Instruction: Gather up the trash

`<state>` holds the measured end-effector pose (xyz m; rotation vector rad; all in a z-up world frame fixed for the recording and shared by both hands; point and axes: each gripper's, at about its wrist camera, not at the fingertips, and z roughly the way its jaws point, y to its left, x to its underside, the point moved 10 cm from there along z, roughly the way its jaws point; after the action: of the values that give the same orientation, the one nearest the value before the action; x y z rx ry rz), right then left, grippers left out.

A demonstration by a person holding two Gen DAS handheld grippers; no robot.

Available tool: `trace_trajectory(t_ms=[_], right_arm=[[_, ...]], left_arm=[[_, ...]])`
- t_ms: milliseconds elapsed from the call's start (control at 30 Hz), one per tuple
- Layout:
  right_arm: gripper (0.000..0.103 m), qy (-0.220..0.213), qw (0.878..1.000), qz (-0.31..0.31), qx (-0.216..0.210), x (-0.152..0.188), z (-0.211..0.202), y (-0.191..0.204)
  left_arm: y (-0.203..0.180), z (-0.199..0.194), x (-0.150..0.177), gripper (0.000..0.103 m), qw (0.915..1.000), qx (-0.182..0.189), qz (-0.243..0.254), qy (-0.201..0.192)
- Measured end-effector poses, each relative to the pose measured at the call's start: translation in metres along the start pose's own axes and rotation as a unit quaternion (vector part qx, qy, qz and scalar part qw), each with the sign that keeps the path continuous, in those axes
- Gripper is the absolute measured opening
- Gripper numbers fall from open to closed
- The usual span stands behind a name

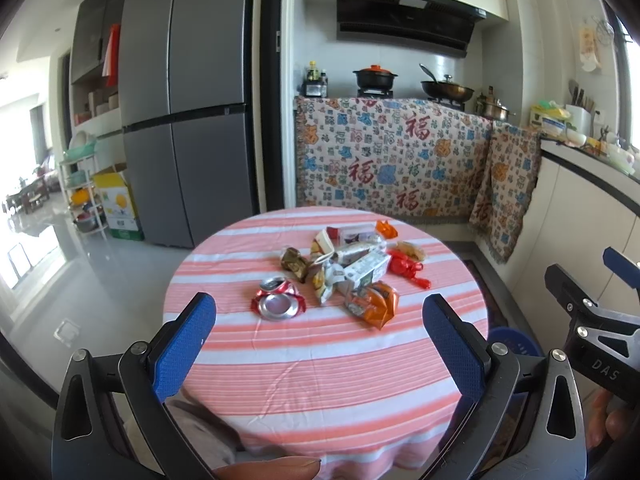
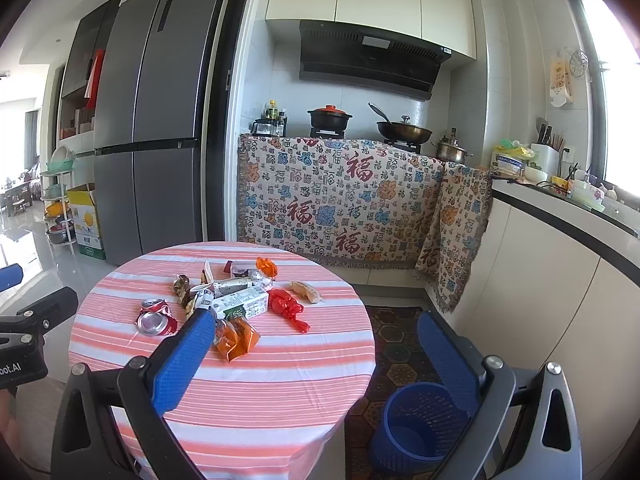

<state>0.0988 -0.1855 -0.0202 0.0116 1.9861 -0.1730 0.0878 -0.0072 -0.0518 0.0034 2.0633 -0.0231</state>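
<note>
A pile of trash lies mid-table on a round table with a pink striped cloth [image 1: 320, 360]: a crushed red can [image 1: 278, 301], an orange wrapper [image 1: 374, 300], a white-green carton [image 1: 366, 266] and a red wrapper [image 1: 408, 268]. My left gripper [image 1: 320, 316] is open and empty, held above the table's near side. My right gripper [image 2: 316, 336] is open and empty, to the right of the table. The can [image 2: 156, 318], carton [image 2: 244, 304], orange wrapper [image 2: 236, 338] and red wrapper [image 2: 288, 306] also show in the right wrist view. A blue basket [image 2: 416, 428] stands on the floor right of the table.
A grey fridge [image 1: 188, 100] stands behind the table on the left. A counter draped with a patterned cloth [image 1: 392, 160] holds pots at the back. White cabinets [image 2: 560, 300] run along the right. A patterned rug [image 2: 400, 340] lies under the basket.
</note>
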Motion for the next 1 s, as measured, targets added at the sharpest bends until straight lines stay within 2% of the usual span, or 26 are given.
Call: trace_trajectory(t_ms=[1000], right_arm=[[0.103, 0.02, 1.0, -0.002, -0.006, 0.012, 0.016, 0.006]], left_arm=[[0.02, 0.015, 0.005, 0.103, 0.9997, -0.012, -0.015, 0.014]])
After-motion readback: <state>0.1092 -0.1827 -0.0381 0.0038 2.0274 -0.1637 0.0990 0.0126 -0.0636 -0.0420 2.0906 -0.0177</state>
